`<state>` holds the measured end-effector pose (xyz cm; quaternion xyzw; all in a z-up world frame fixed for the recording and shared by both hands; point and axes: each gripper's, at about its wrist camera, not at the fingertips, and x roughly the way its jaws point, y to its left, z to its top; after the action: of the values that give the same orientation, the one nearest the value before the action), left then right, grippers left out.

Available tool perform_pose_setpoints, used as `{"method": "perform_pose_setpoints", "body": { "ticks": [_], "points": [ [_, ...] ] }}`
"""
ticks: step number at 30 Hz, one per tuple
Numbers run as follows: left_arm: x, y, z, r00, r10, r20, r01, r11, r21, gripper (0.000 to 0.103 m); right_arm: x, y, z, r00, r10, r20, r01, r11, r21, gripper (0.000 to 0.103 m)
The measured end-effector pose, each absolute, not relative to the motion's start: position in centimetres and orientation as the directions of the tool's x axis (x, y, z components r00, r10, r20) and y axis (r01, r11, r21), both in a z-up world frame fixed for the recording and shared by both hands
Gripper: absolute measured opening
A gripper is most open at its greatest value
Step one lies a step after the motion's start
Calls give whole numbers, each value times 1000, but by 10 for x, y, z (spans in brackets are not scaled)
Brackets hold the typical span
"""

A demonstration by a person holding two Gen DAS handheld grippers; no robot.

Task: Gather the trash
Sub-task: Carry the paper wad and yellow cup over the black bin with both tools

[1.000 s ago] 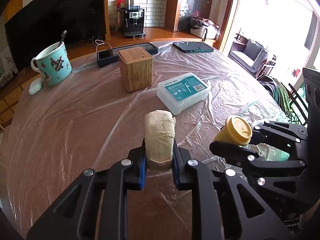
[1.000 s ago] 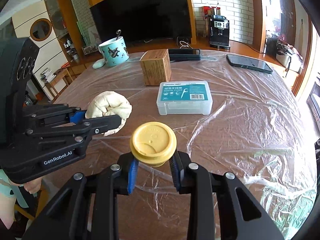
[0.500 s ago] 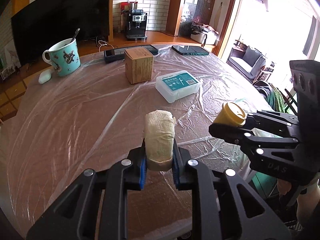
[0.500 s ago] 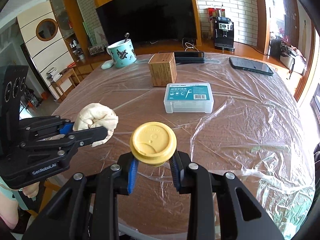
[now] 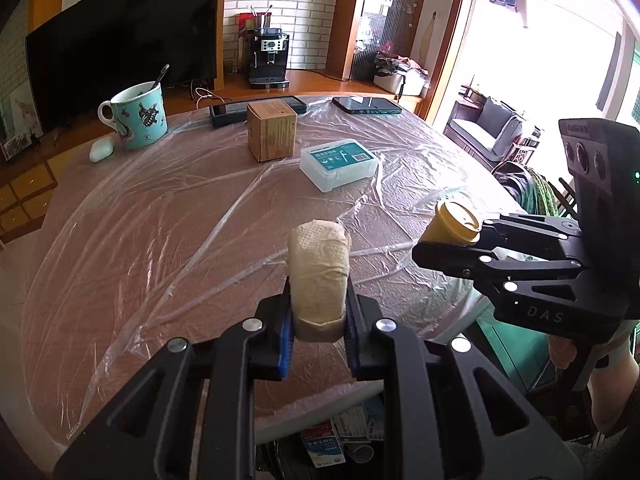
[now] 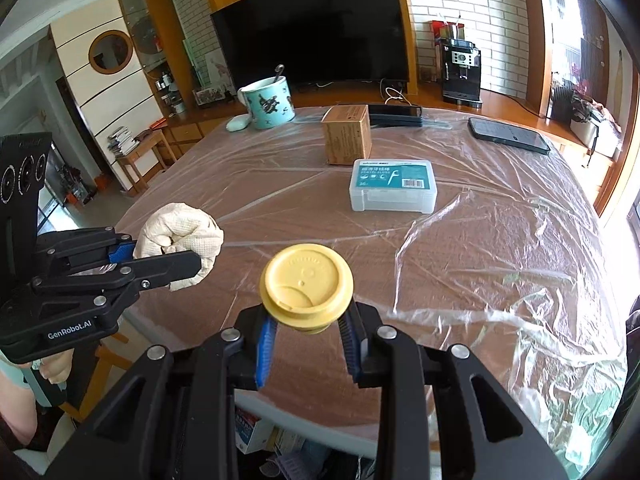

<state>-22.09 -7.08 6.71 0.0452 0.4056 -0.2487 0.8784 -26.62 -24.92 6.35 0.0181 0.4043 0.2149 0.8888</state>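
My left gripper (image 5: 319, 322) is shut on a crumpled beige paper towel (image 5: 318, 266), held above the near edge of the plastic-covered table (image 5: 160, 240). The towel also shows in the right wrist view (image 6: 182, 236), in the left gripper (image 6: 176, 262). My right gripper (image 6: 306, 330) is shut on a yellow lidded paper cup (image 6: 306, 282), also above the table's near edge. In the left wrist view the cup (image 5: 452, 224) sits in the right gripper (image 5: 448, 240) at the right.
On the table stand a floss box (image 5: 339, 164), a brown carton (image 5: 272, 132), a teal mug with spoon (image 5: 138, 122), a white earbud case (image 5: 101, 149) and two phones (image 5: 366, 105). Below the near edge lie boxes and packets (image 5: 328, 440).
Both grippers have drawn back and risen from over the table toward its near edge, each still holding its item. The table edge and the items below it have come into view.
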Motion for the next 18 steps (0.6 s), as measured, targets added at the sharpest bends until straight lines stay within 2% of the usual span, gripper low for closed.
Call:
{"method": "perform_pose_setpoints", "body": {
  "ticks": [18],
  "points": [
    [-263,-66,67,531,-423,-734,509,852,-123,22,-314,-250,75,556,458,-693,-434,871,228,29]
  ]
}}
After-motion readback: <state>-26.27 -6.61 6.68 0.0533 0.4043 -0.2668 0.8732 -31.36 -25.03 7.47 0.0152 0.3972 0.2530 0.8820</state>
